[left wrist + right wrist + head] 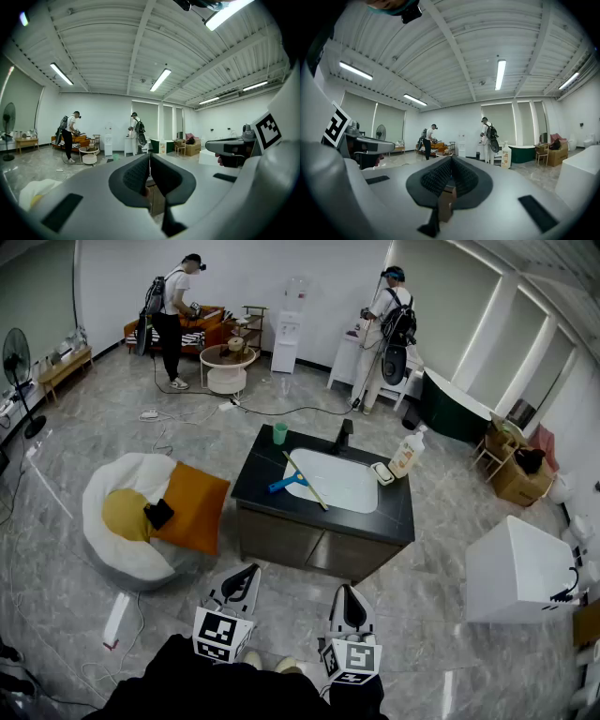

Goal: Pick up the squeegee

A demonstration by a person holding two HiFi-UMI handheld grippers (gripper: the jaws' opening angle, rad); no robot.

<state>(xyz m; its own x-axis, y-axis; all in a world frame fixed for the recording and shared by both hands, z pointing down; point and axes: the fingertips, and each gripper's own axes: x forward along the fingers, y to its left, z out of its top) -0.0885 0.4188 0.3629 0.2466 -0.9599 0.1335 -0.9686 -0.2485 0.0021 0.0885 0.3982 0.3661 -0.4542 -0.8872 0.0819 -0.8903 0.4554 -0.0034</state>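
The squeegee (298, 479), with a blue handle and a long pale blade, lies across the left edge of the white basin (342, 486) in the black counter (251, 476). Both grippers hover side by side near the floor in front of the counter, well short of it. My left gripper (247, 572) is shut with nothing between its jaws, as the left gripper view (150, 161) confirms. My right gripper (349, 592) is shut and empty too (451, 165). Neither gripper view shows the squeegee.
On the counter stand a green cup (279, 433), a black faucet (344, 435), a soap bottle (407, 454) and a soap dish (382, 472). A white beanbag with an orange cushion (192, 510) lies left; a white box (520, 570) stands right. Two persons work at the far wall.
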